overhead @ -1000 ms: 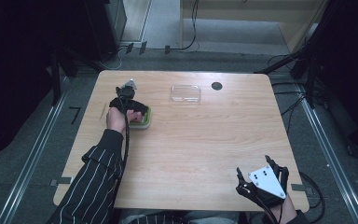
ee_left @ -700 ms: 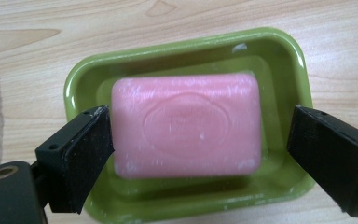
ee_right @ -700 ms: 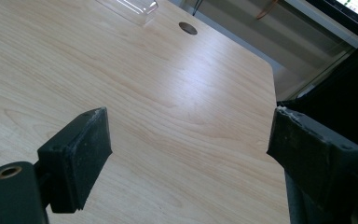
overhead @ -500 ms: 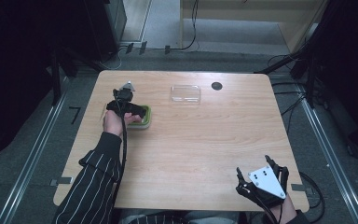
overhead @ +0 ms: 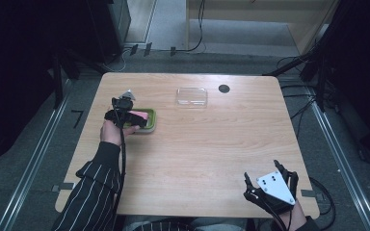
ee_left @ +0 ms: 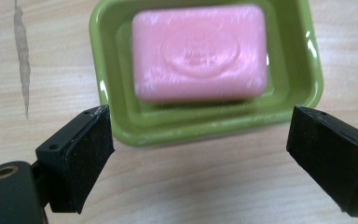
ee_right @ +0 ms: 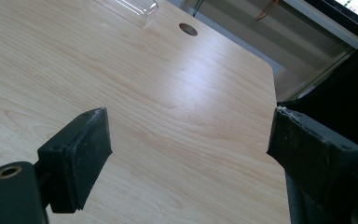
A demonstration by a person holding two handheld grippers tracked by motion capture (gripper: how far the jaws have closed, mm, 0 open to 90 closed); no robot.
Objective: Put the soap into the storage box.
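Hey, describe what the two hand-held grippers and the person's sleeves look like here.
Both are black. The left hand-held gripper has two blocky jaws faced with matte black pads, a brass-coloured screw hole at its base, and a black cable trailing down the forearm. The right hand-held gripper matches it and carries a light grey three-cornered plate with small dark dots. The left sleeve is dark with thin white stripes.

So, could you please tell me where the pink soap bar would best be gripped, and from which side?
Probably across its two long sides, coming straight down from above. The soap lies flat in the green dish, whose raised rim blocks any sideways approach, and only its upper part stands clear. The open left claw looks wide enough to span the bar; its glossy, rounded edges may slip, so grip mid-length.
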